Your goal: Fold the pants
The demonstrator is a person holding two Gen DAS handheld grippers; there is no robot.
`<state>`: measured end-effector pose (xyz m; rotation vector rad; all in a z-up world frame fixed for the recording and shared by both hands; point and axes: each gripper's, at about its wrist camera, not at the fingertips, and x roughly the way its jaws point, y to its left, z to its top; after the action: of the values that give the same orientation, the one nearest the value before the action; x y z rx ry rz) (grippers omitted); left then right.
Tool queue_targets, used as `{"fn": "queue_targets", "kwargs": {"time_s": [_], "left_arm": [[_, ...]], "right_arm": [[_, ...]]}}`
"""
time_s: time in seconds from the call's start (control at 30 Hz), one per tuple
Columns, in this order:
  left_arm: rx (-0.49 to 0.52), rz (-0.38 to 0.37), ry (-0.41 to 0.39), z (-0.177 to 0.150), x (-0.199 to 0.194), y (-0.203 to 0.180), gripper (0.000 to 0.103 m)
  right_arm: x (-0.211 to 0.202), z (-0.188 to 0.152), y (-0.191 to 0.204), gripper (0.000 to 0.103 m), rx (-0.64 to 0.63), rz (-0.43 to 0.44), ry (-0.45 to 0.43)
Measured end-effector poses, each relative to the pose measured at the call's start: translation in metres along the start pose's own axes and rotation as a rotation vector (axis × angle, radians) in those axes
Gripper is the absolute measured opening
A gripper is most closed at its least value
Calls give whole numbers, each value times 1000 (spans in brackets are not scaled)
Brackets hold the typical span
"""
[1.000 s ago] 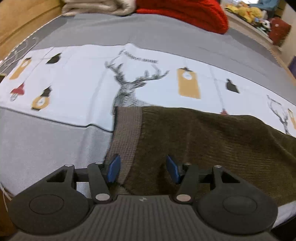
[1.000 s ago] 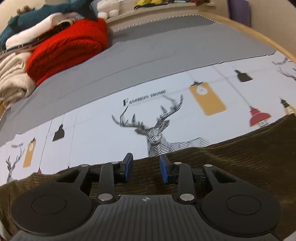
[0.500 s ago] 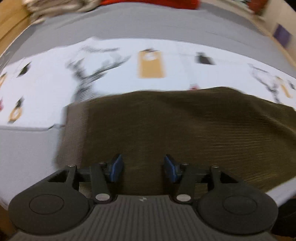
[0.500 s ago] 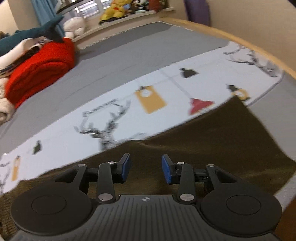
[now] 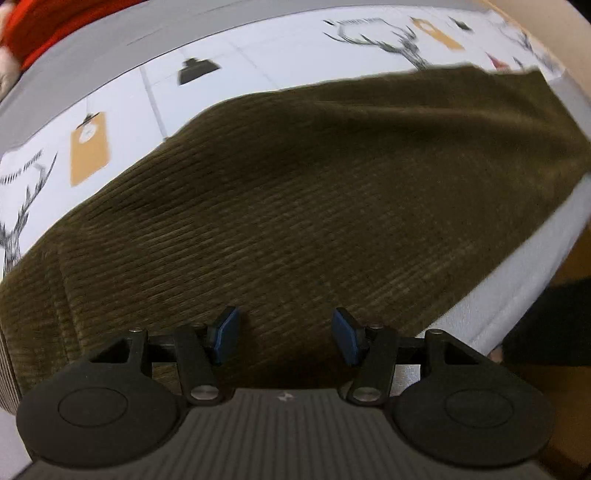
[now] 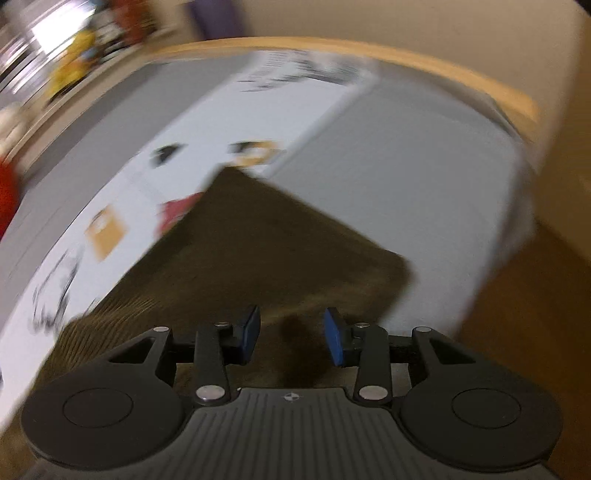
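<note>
Dark olive corduroy pants (image 5: pixel 314 206) lie flat on a white printed sheet on the bed. In the left wrist view they fill the middle, running from lower left to upper right. My left gripper (image 5: pixel 284 334) is open and empty, just above the pants' near part. In the blurred right wrist view the pants' end (image 6: pixel 295 251) shows with a squared corner at the right. My right gripper (image 6: pixel 291 334) is open and empty over that end.
The white sheet with deer and lamp prints (image 5: pixel 258 48) lies on a grey bedspread (image 6: pixel 424 177). A red knit (image 5: pixel 48 18) sits at the far left. The bed's wooden rim (image 6: pixel 369 55) curves behind, and wooden floor (image 6: pixel 535 314) shows beyond the bed edge at right.
Both grippers have swung to the right along the pants, toward the leg end. The waistband has left the left view. Both stay open.
</note>
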<state>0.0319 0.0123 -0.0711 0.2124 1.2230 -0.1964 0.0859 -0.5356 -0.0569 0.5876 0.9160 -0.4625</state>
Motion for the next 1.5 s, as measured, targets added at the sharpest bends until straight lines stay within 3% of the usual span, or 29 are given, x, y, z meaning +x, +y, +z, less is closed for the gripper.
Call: {"fn": "queue_targets", "kwargs": {"time_s": [0.2, 0.37, 0.57, 1.17, 1.23, 1.3, 1.5], "left_arm": [[2, -24, -94, 10, -21, -11, 68], [3, -29, -112, 12, -26, -11, 69], [1, -31, -112, 13, -26, -5, 69], [-19, -25, -123, 12, -31, 4, 70], [-15, -24, -125, 11, -31, 4, 70], [-14, -21, -126, 11, -32, 5, 70], [-44, -10, -142, 9, -39, 16, 70]], "right_arm": [[17, 4, -57, 43, 324, -31, 54], [31, 3, -61, 43, 404, 16, 73], [44, 7, -59, 43, 436, -11, 81], [50, 10, -39, 44, 370, -66, 59], [50, 10, -39, 40, 361, -70, 57], [50, 10, -39, 21, 355, -72, 53], [25, 11, -30, 14, 352, -26, -25]]}}
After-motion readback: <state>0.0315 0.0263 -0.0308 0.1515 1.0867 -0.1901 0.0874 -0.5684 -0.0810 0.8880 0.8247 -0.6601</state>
